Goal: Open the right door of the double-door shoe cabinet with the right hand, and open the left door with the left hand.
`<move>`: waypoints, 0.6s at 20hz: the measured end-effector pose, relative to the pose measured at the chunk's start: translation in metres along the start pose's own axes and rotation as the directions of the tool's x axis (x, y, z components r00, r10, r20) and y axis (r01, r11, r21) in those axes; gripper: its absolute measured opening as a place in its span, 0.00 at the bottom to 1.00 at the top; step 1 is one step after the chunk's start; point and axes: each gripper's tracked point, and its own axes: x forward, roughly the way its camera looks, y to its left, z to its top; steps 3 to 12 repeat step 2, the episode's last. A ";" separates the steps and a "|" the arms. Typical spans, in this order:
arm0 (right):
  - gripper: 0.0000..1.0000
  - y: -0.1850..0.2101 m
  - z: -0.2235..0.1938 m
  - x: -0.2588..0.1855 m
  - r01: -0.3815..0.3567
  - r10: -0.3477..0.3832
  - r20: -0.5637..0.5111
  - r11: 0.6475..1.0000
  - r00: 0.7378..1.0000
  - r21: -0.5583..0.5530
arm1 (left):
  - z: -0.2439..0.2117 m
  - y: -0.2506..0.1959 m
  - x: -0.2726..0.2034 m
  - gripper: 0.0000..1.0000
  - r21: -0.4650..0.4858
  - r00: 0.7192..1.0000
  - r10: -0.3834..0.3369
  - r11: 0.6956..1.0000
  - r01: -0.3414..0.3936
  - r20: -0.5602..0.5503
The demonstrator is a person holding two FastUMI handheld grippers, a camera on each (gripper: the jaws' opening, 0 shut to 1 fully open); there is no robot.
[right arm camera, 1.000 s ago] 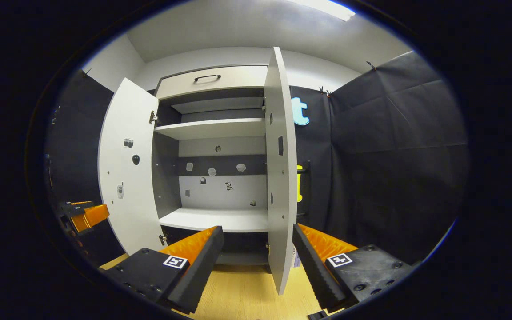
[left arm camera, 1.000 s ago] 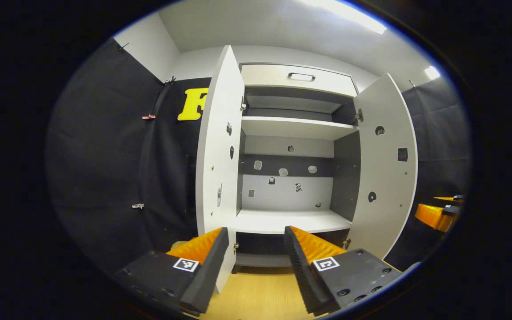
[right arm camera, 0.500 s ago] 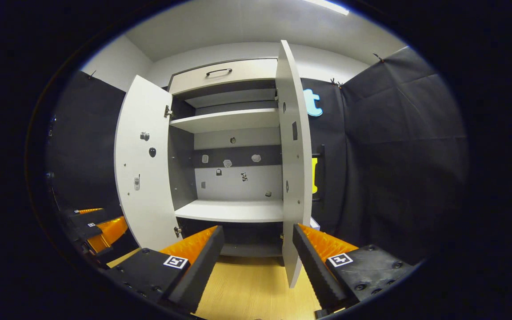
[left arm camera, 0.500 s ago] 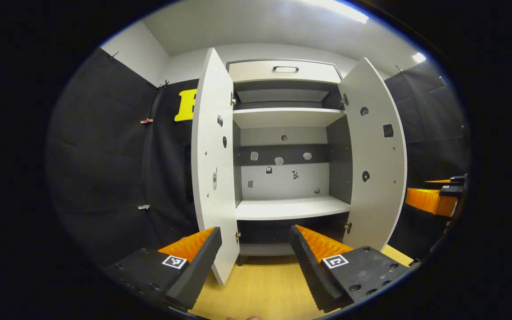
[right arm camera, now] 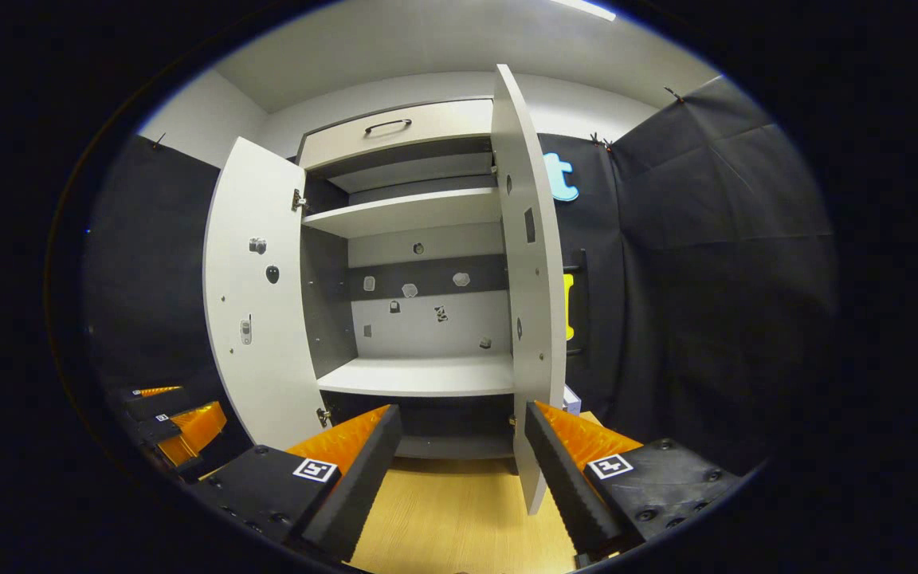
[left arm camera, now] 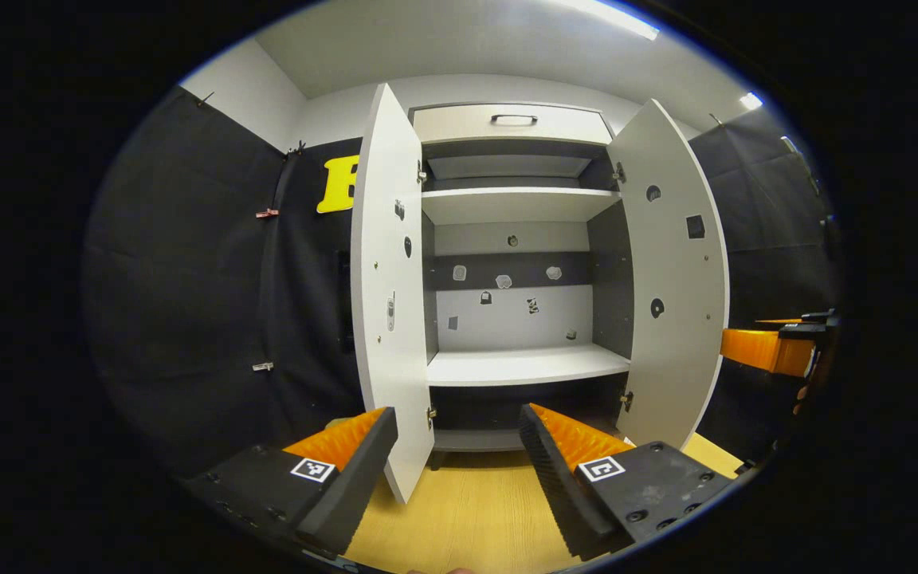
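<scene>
We see both doors of the shoe cabinet [left arm camera: 519, 239] swung open; left gripper [left arm camera: 455, 446] and right gripper [right arm camera: 463, 446] gape wide, empty (shelves seemingly bare)

The white double-door shoe cabinet [left arm camera: 519, 239] looks like smooth, matt laminated board, its left door [left arm camera: 387, 295] and right door [left arm camera: 678, 287] equally flat in finish, with small metal hinges [left arm camera: 432, 414]. The pale floor [left arm camera: 467, 510] shows a light wood grain. The far drawer's dark handle [right arm camera: 387, 125] looks metallic.
</scene>
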 end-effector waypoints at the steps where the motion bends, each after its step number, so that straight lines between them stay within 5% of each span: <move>1: 0.99 0.000 -0.004 0.000 0.004 -0.004 -0.007 1.000 1.000 0.002 | 0.000 0.002 0.001 0.95 0.001 1.000 0.004 1.000 -0.004 0.001; 12: 0.99 0.001 -0.011 -0.001 0.001 -0.001 -0.019 1.000 1.000 0.003 | -0.001 0.004 0.001 0.95 0.001 1.000 0.007 1.000 -0.007 0.000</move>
